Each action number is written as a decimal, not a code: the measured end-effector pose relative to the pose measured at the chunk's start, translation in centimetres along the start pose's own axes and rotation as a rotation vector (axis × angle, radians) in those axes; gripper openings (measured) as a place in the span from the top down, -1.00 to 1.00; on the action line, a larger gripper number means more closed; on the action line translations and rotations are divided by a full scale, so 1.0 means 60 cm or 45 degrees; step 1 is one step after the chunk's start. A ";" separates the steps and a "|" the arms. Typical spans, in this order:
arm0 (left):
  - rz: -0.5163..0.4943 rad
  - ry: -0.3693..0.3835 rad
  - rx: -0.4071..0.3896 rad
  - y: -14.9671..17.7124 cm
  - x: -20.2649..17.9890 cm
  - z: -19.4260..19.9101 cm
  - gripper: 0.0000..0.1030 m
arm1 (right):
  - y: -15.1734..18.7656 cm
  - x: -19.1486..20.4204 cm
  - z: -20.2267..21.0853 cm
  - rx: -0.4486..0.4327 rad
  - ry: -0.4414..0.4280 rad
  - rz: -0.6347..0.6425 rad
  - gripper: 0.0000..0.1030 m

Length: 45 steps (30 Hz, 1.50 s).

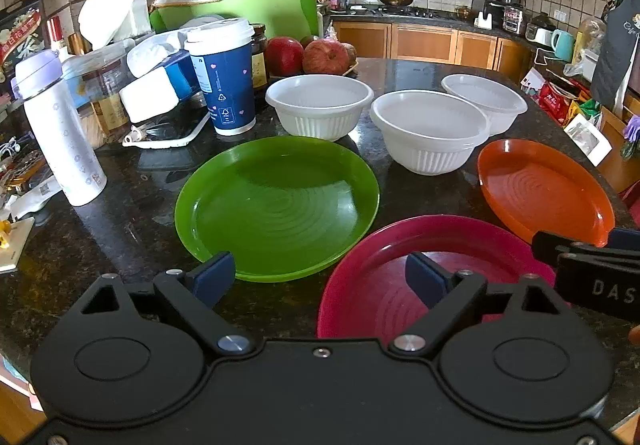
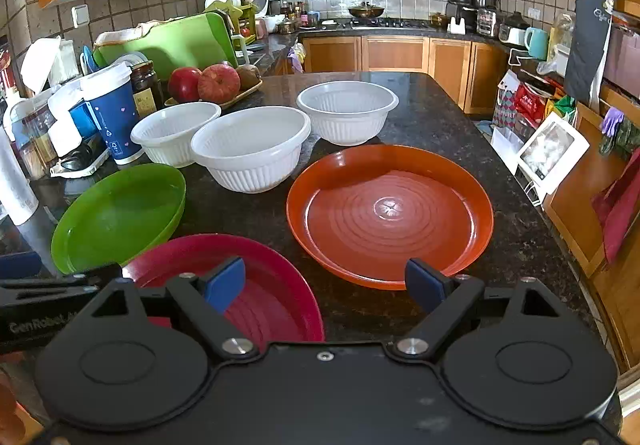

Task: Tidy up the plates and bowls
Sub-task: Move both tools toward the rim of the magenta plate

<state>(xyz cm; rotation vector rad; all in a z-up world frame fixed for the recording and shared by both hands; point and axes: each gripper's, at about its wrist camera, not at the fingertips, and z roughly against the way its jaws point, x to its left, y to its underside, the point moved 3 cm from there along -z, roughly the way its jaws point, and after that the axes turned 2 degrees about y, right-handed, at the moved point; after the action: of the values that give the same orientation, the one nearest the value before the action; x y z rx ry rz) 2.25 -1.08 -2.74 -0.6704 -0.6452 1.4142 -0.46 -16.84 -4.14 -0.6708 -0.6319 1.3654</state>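
Left wrist view: left gripper [image 1: 320, 279] gapes wide, empty, above the counter [image 1: 132, 221]. Green plate [image 1: 276, 207] lies ahead; red plate [image 1: 400, 285] right of it, orange plate [image 1: 544, 189] farther right, three white bowls [image 1: 320, 105] behind it.

Right wrist view: right gripper [image 2: 325, 284] wide apart, empty; orange plate [image 2: 390, 211] right of green plate [image 2: 116, 215].
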 end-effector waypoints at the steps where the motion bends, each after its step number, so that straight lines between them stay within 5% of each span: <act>1: 0.004 0.005 0.000 0.000 -0.001 0.001 -0.78 | 0.001 0.000 -0.001 0.000 0.002 0.006 -0.78; 9: 0.055 0.035 0.047 0.003 -0.008 0.005 -0.78 | 0.008 -0.012 -0.001 0.009 -0.032 0.020 -0.77; 32: 0.180 -0.214 -0.054 0.028 0.031 0.060 -0.67 | 0.025 -0.073 0.028 -0.077 -0.264 0.001 -0.64; 36: 0.128 -0.183 -0.029 0.025 0.039 0.043 -0.65 | 0.026 -0.060 0.020 -0.029 -0.302 0.011 -0.40; 45: 0.023 -0.090 0.033 0.014 0.082 0.003 -0.53 | 0.011 0.006 0.014 -0.083 -0.265 0.037 -0.32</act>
<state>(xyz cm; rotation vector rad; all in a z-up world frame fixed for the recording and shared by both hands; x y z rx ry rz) 1.82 3.85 -3.20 -0.6095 -0.6770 1.4656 -1.46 -16.39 -4.08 -0.5963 -0.8383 1.4578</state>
